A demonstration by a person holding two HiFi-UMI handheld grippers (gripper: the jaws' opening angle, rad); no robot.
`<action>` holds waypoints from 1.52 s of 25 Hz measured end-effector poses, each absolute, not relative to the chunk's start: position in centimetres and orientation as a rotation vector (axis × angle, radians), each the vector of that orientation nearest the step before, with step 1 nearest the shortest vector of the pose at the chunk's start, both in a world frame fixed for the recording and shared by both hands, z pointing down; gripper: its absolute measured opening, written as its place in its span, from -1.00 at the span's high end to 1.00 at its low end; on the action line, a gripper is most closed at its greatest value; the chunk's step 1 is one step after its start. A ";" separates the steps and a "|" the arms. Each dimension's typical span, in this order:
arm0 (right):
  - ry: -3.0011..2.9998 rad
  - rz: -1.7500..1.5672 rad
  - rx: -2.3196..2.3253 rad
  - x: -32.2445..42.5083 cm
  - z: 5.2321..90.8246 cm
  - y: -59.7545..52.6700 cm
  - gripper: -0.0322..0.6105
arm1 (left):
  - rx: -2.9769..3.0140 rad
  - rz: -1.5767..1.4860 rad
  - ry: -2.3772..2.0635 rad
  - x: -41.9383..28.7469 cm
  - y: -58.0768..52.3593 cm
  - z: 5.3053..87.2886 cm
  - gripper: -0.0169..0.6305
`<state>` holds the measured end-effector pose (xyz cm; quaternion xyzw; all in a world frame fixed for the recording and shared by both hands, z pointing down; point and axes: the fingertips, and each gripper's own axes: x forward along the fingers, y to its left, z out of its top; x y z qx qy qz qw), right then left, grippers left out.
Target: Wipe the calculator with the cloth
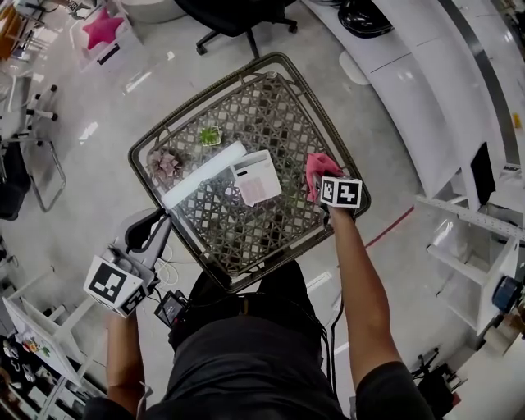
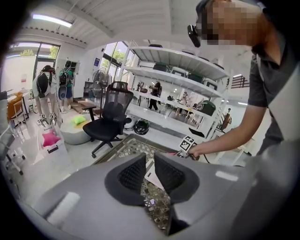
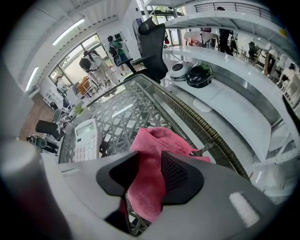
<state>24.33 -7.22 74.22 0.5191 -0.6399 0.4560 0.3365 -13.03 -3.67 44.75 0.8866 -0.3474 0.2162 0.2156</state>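
Note:
A white calculator [image 1: 256, 176] [image 3: 86, 139] lies near the middle of the glass-topped wicker table [image 1: 164, 131]. A pink cloth [image 1: 316, 166] [image 3: 154, 150] lies bunched at the table's right edge. My right gripper [image 1: 324, 197] [image 3: 150, 164] points steeply down over the cloth. Its jaws stand wide apart, with the cloth running between the fingers and resting on the table. My left gripper [image 1: 157, 223] [image 2: 150, 161] hangs off the table's near left side, aimed at the calculator [image 2: 151, 177]. Its jaws stand slightly apart with nothing between them.
Two small potted plants [image 1: 211, 135] [image 1: 166, 164] and a long white box [image 1: 201, 175] sit on the table left of the calculator. A black office chair [image 1: 238, 16] stands beyond the table and a white counter [image 1: 443, 90] runs along the right. People stand far off.

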 end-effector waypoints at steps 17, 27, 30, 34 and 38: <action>-1.707 1.184 1.331 24.0 74.4 -6.9 0.80 | 2.498 0.759 -0.806 -10.9 -1.2 48.2 0.76; -1.836 1.438 1.352 19.6 73.0 -8.0 0.80 | 2.455 0.840 -0.698 -9.2 -1.5 52.5 0.76; -1.781 1.423 1.390 19.5 74.4 -8.1 0.80 | 2.441 0.905 -0.596 -7.7 -0.2 54.9 0.76; -1.785 1.236 1.323 18.6 74.8 -8.0 0.80 | 2.462 0.867 -0.606 -7.8 0.4 54.4 0.76; -1.797 1.087 1.261 18.3 74.6 -7.9 0.80 | 2.382 0.761 -0.673 -9.0 0.3 54.1 0.76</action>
